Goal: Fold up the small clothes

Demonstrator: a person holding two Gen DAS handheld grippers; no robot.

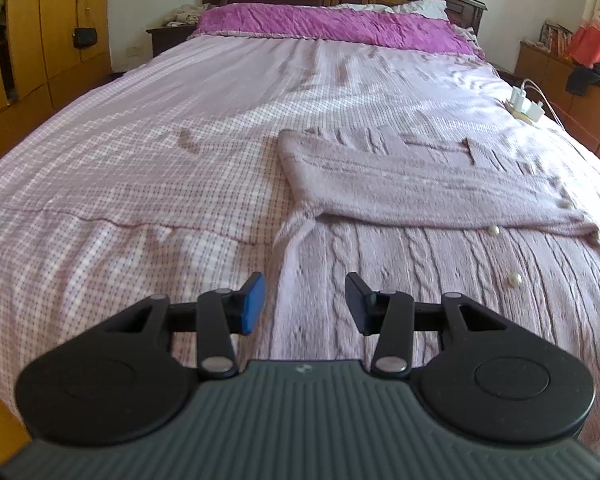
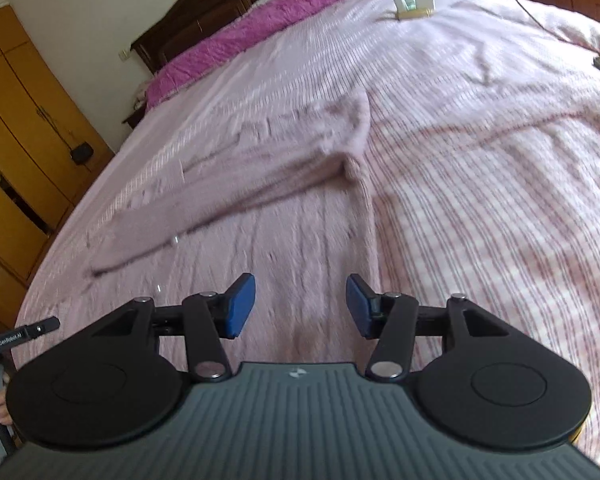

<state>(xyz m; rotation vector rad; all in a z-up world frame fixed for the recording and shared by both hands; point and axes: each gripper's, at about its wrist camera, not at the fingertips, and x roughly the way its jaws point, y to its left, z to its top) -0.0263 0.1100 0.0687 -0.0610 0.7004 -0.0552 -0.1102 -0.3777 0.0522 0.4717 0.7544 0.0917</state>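
Note:
A pale mauve cable-knit cardigan (image 1: 440, 248) with pearl buttons lies flat on the checked bedspread (image 1: 140, 152), a sleeve folded across its upper part. My left gripper (image 1: 305, 300) is open and empty, just above the cardigan's near left edge. In the right wrist view the same cardigan (image 2: 284, 232) lies below my right gripper (image 2: 301, 304), which is open and empty over its near part. The folded sleeve (image 2: 228, 184) runs to the left there.
A power strip with white chargers (image 1: 526, 106) lies on the bed's right side; it also shows in the right wrist view (image 2: 412, 2). A purple pillow (image 1: 332, 26) and dark headboard stand at the far end. Wooden wardrobes (image 1: 24, 40) line the left wall.

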